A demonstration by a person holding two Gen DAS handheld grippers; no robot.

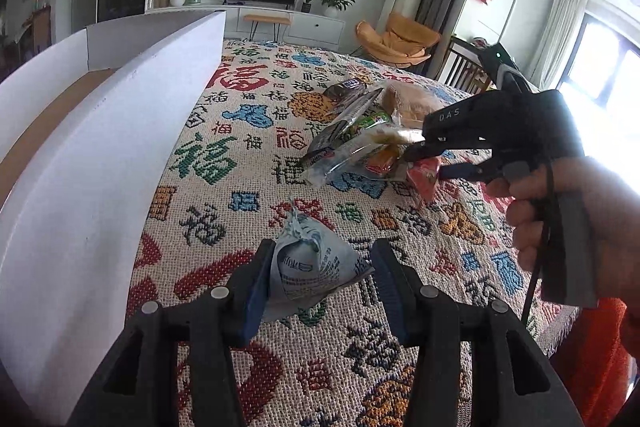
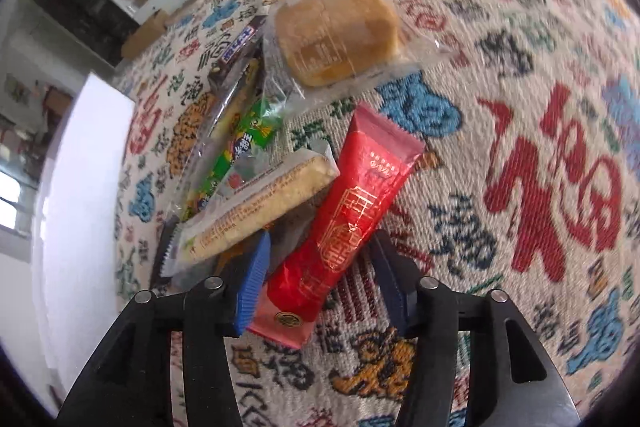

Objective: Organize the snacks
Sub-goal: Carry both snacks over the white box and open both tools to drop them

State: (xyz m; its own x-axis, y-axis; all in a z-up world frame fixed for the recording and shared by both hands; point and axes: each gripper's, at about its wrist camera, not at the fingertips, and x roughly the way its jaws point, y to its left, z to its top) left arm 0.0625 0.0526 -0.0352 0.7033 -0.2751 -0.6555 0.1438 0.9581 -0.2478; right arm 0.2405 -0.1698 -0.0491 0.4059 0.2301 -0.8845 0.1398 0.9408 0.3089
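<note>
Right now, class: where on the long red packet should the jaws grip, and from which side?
Grip the red packet across its narrow width near the lower sealed end, coming from above. It lies flat and long on the cloth, with its lower half clear of the rice bar.

White box (image 1: 100, 155): interior hidden behind its near wall, left side cut by frame edge. Lower snacks in the pile (image 2: 240, 155) covered by upper wrappers. Print on red packet (image 2: 344, 223) unreadable.

we see the box (image 1: 100, 155) left on the tablecloth (image 1: 240, 187), snack pile (image 1: 360, 139) to its right, one pouch (image 1: 308, 267) apart, nearer us, bun pack (image 2: 336, 31) behind the pile.
</note>
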